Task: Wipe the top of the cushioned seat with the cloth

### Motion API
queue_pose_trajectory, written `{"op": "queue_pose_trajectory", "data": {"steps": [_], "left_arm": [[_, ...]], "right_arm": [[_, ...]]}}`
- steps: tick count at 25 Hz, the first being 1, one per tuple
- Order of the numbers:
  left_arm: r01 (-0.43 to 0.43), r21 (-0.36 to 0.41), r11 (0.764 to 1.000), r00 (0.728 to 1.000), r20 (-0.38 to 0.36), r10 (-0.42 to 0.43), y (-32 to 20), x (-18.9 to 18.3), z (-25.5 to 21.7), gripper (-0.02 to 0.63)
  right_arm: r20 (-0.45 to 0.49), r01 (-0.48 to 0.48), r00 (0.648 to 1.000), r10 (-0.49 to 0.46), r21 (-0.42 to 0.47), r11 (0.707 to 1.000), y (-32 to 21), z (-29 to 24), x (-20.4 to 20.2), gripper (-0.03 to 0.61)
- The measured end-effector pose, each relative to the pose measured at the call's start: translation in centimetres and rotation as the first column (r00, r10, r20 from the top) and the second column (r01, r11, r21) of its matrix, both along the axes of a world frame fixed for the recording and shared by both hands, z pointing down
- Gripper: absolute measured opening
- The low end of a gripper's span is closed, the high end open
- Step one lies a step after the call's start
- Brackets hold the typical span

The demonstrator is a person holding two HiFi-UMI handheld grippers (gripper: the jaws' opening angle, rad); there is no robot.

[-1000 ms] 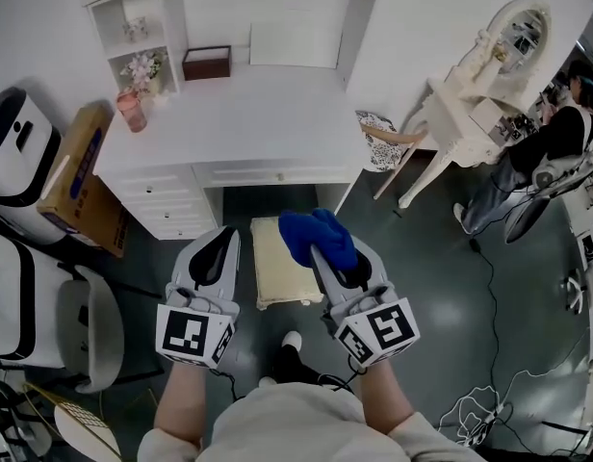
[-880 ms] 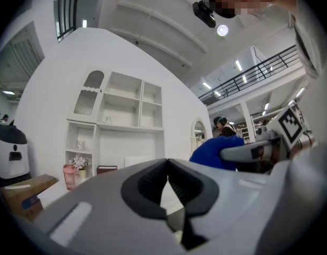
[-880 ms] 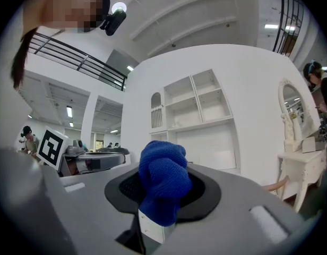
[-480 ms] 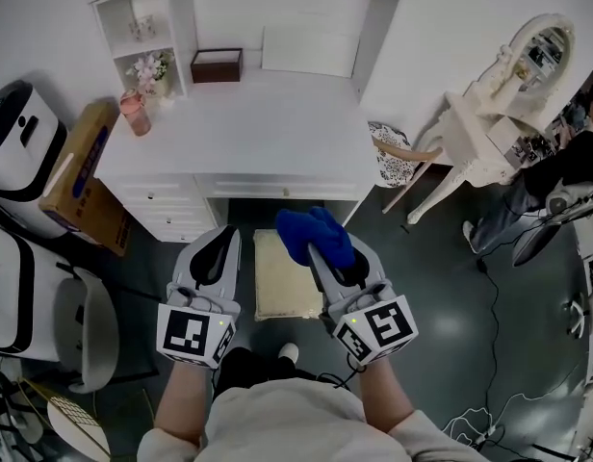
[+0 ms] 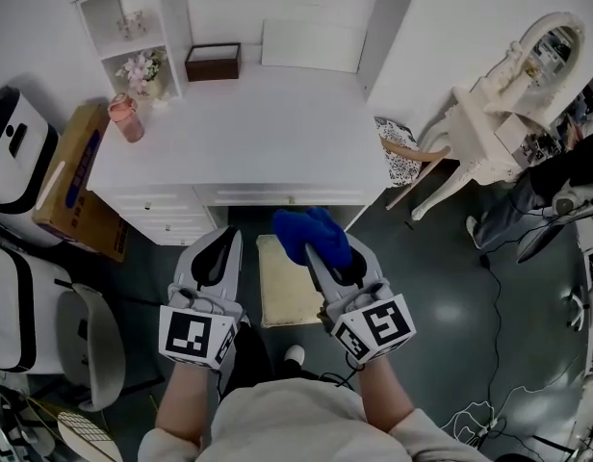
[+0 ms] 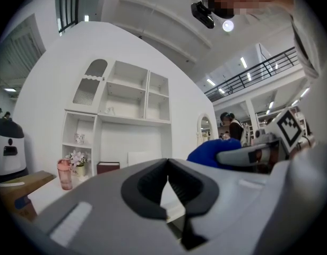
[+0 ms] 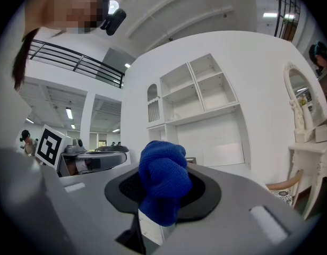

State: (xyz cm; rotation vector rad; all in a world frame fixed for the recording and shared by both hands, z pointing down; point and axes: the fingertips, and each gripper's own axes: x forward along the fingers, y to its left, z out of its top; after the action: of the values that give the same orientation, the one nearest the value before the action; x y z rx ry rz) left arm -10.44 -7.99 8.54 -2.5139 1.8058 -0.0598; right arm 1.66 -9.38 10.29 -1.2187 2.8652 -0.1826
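the cushioned seat (image 5: 289, 282) has been centred below and between the closed, empty left gripper (image 5: 222, 243) and the right gripper (image 5: 321, 250). the blue cloth (image 5: 311, 231) is kept clamped in the latter; wiping is not yet begun.

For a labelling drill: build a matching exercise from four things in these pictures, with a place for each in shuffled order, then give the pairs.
Things:
1. blue cloth
2. cushioned seat
3. pink tumbler
4. brown box

Places:
A. near the left edge of the white desk
B. clamped in the right hand-held gripper
C. at the back of the desk top
D. on the floor in front of the desk

Pairs: 1-B, 2-D, 3-A, 4-C
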Motion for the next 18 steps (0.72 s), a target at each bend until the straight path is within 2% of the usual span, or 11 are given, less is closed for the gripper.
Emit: {"op": "queue_pose_trajectory", "data": {"steps": [10, 18], "left_arm": [[-0.066, -0.071, 0.995, 0.998, -0.009, 0.065, -6.6, -2.9, 3.1, 0.0], [-0.111, -0.158, 0.981, 0.994, -0.031, 0.108, -10.0, -3.7, 8.3, 0.0]], "right_arm": [[-0.03, -0.052, 0.998, 0.05, -0.066, 0.996, -6.1, 3.5, -3.4, 0.129], [-0.09, -0.118, 0.99, 0.105, -0.163, 0.98, -9.3, 9.4, -3.6, 0.129]]}}
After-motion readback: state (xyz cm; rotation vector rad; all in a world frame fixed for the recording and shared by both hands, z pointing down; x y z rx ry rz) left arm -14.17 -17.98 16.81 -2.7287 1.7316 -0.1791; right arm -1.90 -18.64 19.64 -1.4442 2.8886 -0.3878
